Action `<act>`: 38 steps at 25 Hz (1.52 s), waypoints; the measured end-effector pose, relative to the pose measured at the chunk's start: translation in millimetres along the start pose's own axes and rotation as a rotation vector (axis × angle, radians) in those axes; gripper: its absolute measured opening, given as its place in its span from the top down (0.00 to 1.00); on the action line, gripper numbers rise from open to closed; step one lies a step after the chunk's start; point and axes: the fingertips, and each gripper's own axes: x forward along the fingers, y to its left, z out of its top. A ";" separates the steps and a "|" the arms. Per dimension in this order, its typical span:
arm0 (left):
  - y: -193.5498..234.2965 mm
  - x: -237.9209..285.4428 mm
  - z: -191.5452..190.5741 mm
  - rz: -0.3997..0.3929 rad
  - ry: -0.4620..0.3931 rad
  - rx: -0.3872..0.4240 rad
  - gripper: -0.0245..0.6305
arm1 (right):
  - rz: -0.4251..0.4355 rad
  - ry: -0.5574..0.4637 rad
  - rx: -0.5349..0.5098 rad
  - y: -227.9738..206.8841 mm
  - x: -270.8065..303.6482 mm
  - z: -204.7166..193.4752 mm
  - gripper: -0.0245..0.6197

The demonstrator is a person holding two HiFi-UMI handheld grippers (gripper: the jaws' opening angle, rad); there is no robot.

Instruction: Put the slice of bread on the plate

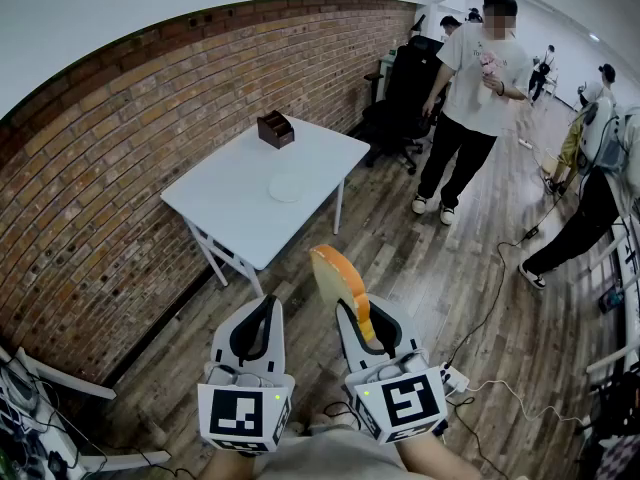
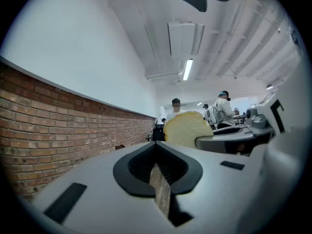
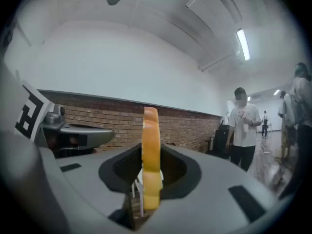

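Brick wall and plank floor surround the work. Standing upright, long axis vertical, the golden-crusted slice of bread (image 1: 342,286) is pinched narrowly in the right tongs (image 1: 354,313), still in the air. Its target, the round white plate (image 1: 285,186), lies ahead and slightly left, well apart, on the white rectangular tabletop (image 1: 225,213). The left tongs (image 1: 262,310) seem closed and empty.

One table (image 1: 225,208) holds one plate (image 1: 285,186) and one brown box (image 1: 276,128). There is one left gripper (image 1: 263,306), one right gripper (image 1: 352,313) and one slice of bread (image 1: 338,270). At least four people (image 1: 478,88) stand far right.
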 end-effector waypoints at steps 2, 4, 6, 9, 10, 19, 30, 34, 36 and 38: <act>-3.0 2.8 0.5 -0.001 0.003 0.004 0.95 | 0.001 0.005 -0.001 -4.2 -0.8 -0.6 0.81; -5.6 5.7 0.8 -0.002 0.004 0.006 0.95 | 0.004 0.009 -0.005 -7.8 -0.4 -1.1 0.81; -8.0 8.8 0.5 -0.003 0.005 0.006 0.95 | 0.006 0.013 -0.009 -11.3 0.5 -2.1 0.81; -11.6 12.8 -0.3 -0.006 0.007 0.006 0.95 | 0.013 0.010 -0.004 -16.1 1.3 -3.9 0.81; -12.7 14.1 -0.4 -0.007 0.006 0.006 0.95 | 0.016 0.008 -0.001 -17.7 1.5 -4.4 0.81; -14.4 22.9 -3.1 0.006 0.002 0.014 0.95 | 0.022 0.014 0.003 -32.1 4.2 -11.9 0.81; -4.9 30.0 -2.3 0.035 0.011 0.031 0.95 | 0.045 0.011 0.014 -37.7 16.7 -13.2 0.81; 1.8 39.8 -4.1 0.036 0.005 0.031 0.95 | 0.047 0.009 0.012 -40.7 29.6 -15.5 0.81; 6.0 47.9 -5.8 0.033 0.001 0.032 0.95 | 0.043 0.006 0.010 -43.5 37.2 -16.9 0.81; 11.1 57.6 -7.6 0.029 -0.004 0.031 0.95 | 0.037 0.004 0.003 -47.2 45.6 -19.0 0.81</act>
